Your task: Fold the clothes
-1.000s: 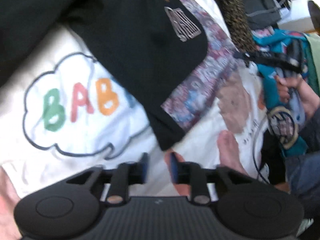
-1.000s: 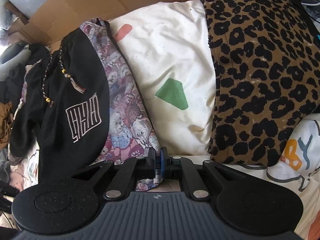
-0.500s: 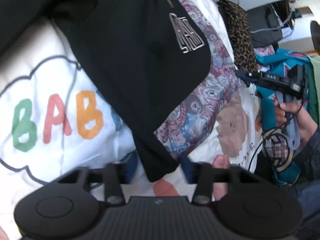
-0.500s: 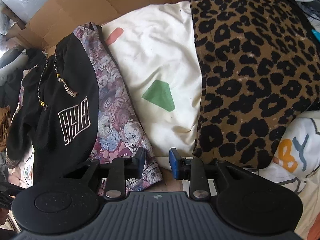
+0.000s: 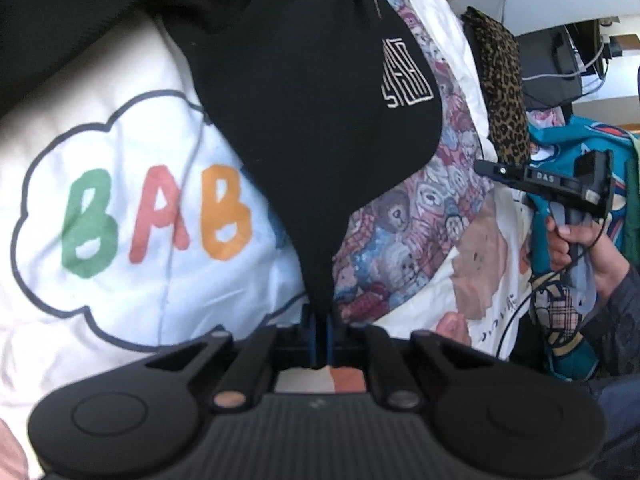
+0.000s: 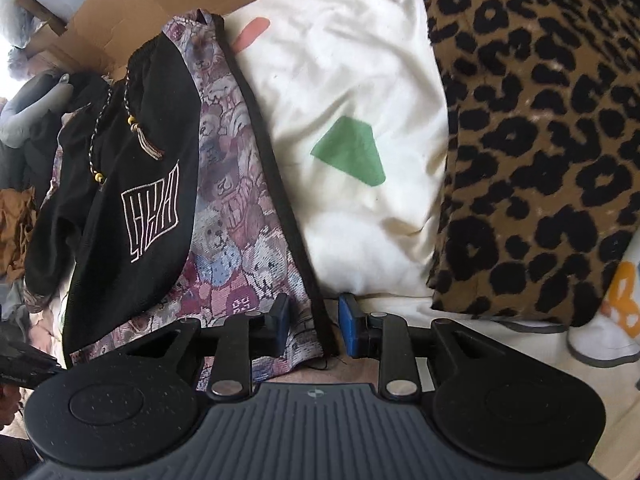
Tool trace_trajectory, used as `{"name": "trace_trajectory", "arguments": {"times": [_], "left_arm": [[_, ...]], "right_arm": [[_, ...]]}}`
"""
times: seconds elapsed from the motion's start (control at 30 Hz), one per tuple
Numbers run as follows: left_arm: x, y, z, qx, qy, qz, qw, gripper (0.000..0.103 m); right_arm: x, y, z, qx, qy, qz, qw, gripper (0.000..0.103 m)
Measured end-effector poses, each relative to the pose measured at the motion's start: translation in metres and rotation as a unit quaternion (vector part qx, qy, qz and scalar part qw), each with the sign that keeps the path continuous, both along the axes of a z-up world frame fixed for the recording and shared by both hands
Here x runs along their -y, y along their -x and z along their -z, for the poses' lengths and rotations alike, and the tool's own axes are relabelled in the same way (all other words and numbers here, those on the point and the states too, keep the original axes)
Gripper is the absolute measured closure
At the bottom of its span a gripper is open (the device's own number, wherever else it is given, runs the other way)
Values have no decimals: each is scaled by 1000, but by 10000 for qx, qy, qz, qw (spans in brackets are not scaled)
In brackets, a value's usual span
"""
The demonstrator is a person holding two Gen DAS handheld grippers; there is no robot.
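— What changed on your left?
— My left gripper (image 5: 319, 340), apart a second ago, is now clamped on the corner of the black shorts (image 5: 304, 120), which run up and away from its tips

— And the right?
— My right gripper (image 6: 313, 325) was pinched on the bear-print cloth (image 6: 240, 248); now its pads stand apart, that cloth's dark edge between them, unpressed
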State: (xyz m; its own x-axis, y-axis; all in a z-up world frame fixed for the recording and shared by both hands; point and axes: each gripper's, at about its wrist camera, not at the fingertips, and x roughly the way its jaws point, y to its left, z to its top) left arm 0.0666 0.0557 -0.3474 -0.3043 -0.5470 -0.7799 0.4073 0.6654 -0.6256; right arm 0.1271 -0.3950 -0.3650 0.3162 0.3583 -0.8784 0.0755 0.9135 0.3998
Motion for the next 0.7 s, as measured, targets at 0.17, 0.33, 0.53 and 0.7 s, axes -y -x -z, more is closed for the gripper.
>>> {"name": "trace_trajectory", "arguments": {"times": [0.17,0.33,0.53,0.7], "left_arm": [[-3,0,-6,-96,112,-20,9999,98],[-1,1,-29,-129,507,106,9986,98],[5,0,-44,-148,918,165,9955,98],[8,0,-39,-242,1064,166,9939,98]], "right_arm": [[-1,-1,-10,-54,90,-155,9998,97],[2,-1,-42,41,289,-92,9995,98],[15,-2,-73,141,476,103,9987,98],[23,-5,-93,281,664,113,9973,98]]}}
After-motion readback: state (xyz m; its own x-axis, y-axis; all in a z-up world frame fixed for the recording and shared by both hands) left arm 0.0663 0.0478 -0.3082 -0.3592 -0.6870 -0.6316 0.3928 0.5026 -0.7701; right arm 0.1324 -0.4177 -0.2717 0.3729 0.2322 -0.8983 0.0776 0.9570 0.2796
